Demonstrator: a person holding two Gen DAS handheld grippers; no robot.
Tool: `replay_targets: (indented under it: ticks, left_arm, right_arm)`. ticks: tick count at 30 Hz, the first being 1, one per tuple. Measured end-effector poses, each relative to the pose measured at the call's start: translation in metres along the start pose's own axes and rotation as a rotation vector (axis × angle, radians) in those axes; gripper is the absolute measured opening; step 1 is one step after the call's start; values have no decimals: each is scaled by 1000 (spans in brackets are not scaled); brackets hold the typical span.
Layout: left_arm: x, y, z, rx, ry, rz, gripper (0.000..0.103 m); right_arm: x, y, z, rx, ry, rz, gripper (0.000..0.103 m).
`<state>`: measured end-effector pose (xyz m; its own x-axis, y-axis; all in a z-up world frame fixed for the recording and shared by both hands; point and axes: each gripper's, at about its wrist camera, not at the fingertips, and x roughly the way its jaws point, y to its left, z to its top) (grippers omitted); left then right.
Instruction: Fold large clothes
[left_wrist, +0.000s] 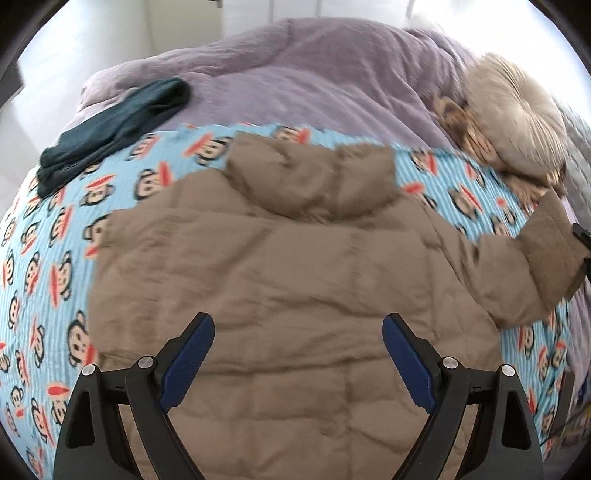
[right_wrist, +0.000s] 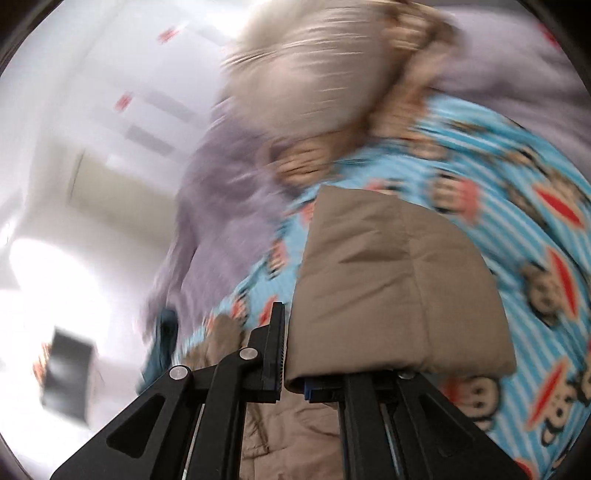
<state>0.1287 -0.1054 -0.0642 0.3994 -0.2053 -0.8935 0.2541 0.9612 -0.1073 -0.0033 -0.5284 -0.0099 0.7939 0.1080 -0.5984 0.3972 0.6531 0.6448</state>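
A tan padded hooded jacket (left_wrist: 295, 266) lies back-up on a blue monkey-print blanket (left_wrist: 55, 258), hood (left_wrist: 314, 173) toward the far side. My left gripper (left_wrist: 298, 332) is open and empty, hovering over the jacket's lower back. The jacket's right sleeve (left_wrist: 546, 251) stretches to the right edge, where part of my right gripper (left_wrist: 581, 236) shows. In the right wrist view my right gripper (right_wrist: 291, 354) is shut on the sleeve cuff (right_wrist: 388, 280), which drapes over the right finger and hides it. The view is blurred.
A dark teal garment (left_wrist: 118, 125) lies at the blanket's far left. A lilac duvet (left_wrist: 295, 74) covers the bed behind. A fluffy beige and leopard-print item (left_wrist: 509, 118) sits at the far right. White wall and floor lie beyond the bed.
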Motion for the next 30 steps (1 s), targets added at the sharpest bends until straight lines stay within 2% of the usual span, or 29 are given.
replay_targets:
  ticks: [2,6,9,13,16,19,23,24,25,26,28,30]
  left_arm:
    - [-1,20,6,-28,-18,10,93]
    - [3,57,9,-86,-31,23,93]
    - [10,78,6,-113,-28,30,93]
    - [21,97,-2,-126,-15,36,93]
    - [30,107,-6,-136,-3,26,93]
    - [37,112,-9,-147,6,5,93]
    - [47,108,-9,-141,14,-25,93]
    - [48,107,-9,-138,15,-32,93]
    - [50,105,-8,-136,16,-39,93]
    - [51,104,-7,-136,16,-47,93]
    - [53,105,-6,-144,15,-64,93]
    - [54,108,-5,-161,14,-85,93]
  right_arm:
    - [16,43,-16,-128,26,3,8]
    - [64,135,-74,-420,115,7,8]
    - [101,174,-126,-533,202,12,8]
    - [148,192,-188,-638,314,-39,8]
    - [167,182,-219,-648,376,-88,8]
    - [182,171,-232,-632,416,-132,9]
    - [181,160,-232,-611,459,-180,11]
    - [181,158,-230,-596,469,-185,15]
    - [177,156,-226,-570,478,-182,28]
    - [172,153,-222,-539,483,-173,53]
    - [153,143,-211,-441,458,-129,79]
    - [132,129,-198,-330,393,-102,79]
